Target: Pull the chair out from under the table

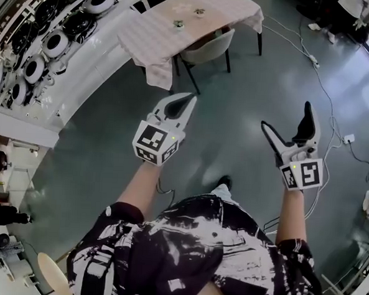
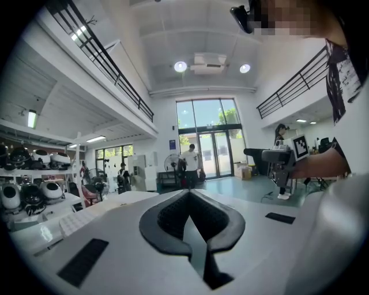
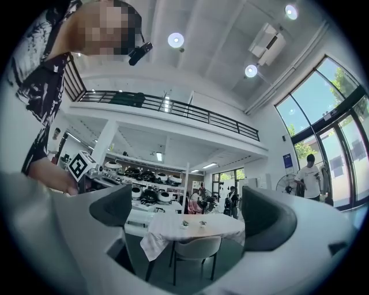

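Observation:
A table with a white cloth [image 1: 155, 33] stands at the top of the head view, and a light grey chair [image 1: 210, 47] is tucked under its near side. Both grippers are held in the air well short of it. My left gripper [image 1: 182, 104] is shut with nothing in it; in the left gripper view its dark jaws [image 2: 189, 195] meet at the tips. My right gripper [image 1: 287, 120] is open and empty. The right gripper view frames the chair [image 3: 196, 248] and table [image 3: 173, 226] between my right gripper's [image 3: 190, 210] spread jaws, some way off.
A long white counter [image 1: 83, 75] with several round black-and-white devices runs along the left. Cables [image 1: 322, 80] and a power strip lie on the grey floor at right. Two small pots [image 1: 178, 23] stand on the table. People stand far off by glass doors [image 2: 207, 144].

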Available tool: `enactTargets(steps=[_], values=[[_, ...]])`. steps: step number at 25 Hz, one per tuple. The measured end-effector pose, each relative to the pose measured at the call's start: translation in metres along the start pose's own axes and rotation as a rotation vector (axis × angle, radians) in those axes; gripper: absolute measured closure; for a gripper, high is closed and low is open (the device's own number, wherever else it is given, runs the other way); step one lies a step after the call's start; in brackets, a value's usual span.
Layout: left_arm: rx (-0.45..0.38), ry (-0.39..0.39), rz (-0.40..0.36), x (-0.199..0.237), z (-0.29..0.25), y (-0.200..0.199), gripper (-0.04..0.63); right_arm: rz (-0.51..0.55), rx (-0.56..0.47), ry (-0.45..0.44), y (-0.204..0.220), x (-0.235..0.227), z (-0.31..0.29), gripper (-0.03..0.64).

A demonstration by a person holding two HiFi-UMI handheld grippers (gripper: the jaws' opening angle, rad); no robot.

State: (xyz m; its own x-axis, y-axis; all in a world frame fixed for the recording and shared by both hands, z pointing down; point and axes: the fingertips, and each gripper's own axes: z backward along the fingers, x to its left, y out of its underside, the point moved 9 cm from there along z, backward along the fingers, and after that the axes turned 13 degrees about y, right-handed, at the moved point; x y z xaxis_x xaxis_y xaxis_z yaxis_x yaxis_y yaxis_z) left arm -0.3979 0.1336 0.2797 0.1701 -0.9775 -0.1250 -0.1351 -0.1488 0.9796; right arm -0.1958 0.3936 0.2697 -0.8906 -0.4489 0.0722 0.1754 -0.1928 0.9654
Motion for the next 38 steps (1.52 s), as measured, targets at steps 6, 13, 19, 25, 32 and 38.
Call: enactTargets(steps=[6,13,19,25,32,38], values=[[0.013,0.003,-0.001,0.026,-0.094,-0.017,0.595,-0.008,-0.006,-0.04,0.013,-0.071,-0.059,0.046],[0.052,0.004,-0.004,0.065,-0.154,-0.021,0.595,-0.036,-0.008,-0.04,0.034,-0.115,-0.109,0.046],[0.043,-0.014,0.015,0.114,-0.193,0.007,0.595,-0.014,0.014,-0.055,0.072,-0.133,-0.158,0.048],[0.009,-0.06,0.045,0.202,-0.253,0.028,0.595,0.036,0.038,-0.117,0.105,-0.163,-0.266,0.048],[0.034,-0.12,0.097,0.343,-0.296,0.033,0.595,0.078,0.091,-0.251,0.139,-0.163,-0.446,0.048],[0.057,-0.164,0.086,0.421,-0.31,0.031,0.595,0.11,0.113,-0.392,0.168,-0.137,-0.549,0.048]])
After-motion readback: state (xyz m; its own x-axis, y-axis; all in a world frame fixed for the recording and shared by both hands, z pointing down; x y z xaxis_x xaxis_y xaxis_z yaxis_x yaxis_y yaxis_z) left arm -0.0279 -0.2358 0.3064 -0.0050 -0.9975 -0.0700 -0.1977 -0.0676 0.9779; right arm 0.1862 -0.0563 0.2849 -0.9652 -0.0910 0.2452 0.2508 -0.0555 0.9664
